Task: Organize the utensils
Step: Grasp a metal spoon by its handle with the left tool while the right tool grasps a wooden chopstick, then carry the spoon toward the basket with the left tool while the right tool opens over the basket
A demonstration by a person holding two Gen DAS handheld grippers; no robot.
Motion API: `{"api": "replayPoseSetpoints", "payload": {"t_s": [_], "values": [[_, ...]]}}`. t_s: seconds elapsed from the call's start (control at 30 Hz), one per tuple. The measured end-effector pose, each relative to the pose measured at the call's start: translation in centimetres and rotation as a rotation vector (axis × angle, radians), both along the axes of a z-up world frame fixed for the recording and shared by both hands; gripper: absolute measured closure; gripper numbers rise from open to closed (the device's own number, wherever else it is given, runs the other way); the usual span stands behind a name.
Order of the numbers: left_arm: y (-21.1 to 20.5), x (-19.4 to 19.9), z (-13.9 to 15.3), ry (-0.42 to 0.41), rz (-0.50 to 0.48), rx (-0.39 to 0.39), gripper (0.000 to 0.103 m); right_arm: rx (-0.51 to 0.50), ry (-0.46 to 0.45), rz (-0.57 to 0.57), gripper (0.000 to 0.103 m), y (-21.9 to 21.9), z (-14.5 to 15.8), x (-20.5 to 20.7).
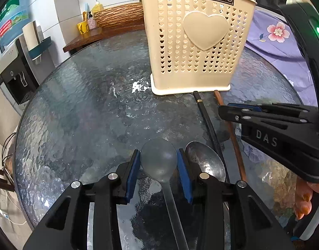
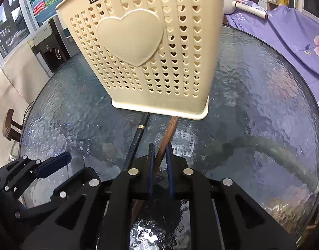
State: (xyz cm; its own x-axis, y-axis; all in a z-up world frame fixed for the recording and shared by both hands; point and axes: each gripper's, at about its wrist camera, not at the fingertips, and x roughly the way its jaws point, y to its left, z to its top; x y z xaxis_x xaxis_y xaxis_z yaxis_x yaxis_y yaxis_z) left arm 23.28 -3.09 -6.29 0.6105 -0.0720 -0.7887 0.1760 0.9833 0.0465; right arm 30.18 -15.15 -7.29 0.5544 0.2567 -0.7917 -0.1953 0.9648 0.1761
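A cream perforated utensil holder (image 1: 197,41) (image 2: 149,52) with a raised heart stands on the glass table. In the left wrist view my left gripper (image 1: 158,152) is shut on the bowl of a translucent grey spoon (image 1: 159,162) that lies on the glass. A metal spoon (image 1: 205,160) lies just right of it. A black chopstick (image 1: 207,120) (image 2: 138,137) and a brown chopstick (image 1: 232,135) (image 2: 170,129) lie with their far ends at the holder's base. My right gripper (image 2: 160,145) (image 1: 221,112) is shut on the brown chopstick. The left gripper (image 2: 53,164) shows at the lower left of the right wrist view.
The round textured glass table (image 1: 86,114) drops off at its left edge. A purple floral cloth (image 1: 274,37) lies behind on the right. A woven basket (image 1: 119,16) sits on a wooden shelf, and a water dispenser (image 1: 13,73) stands far left. A person's fingers (image 1: 303,204) hold the right gripper.
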Motion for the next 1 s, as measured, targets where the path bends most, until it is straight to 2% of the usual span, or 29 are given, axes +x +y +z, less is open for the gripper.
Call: {"api": "replayPoseSetpoints", "payload": {"t_s": [0.23, 0.53, 0.73, 1.0], "values": [[1.0, -0.3, 1.8, -0.053, 0.009, -0.038, 0.068, 0.036, -0.059, 0.036, 0.092, -0.6, 1.2, -1.5], [2.2, -1.0, 5.3, -0.145, 0.028, -0.091, 0.068, 0.156, -0.214, 0.081, 0.094, -2.0, 6.1, -3.3], [2.7, -1.6, 7.6, -0.202, 0.028, -0.132, 0.068, 0.184, -0.334, 0.115, 0.095, -2.4, 10.0, -5.4], [3.2, -2.9, 10.2, -0.266, 0.025, -0.188, 0.068, 0.202, -0.421, 0.155, 0.096, -3.1, 13.5, -7.8]]}}
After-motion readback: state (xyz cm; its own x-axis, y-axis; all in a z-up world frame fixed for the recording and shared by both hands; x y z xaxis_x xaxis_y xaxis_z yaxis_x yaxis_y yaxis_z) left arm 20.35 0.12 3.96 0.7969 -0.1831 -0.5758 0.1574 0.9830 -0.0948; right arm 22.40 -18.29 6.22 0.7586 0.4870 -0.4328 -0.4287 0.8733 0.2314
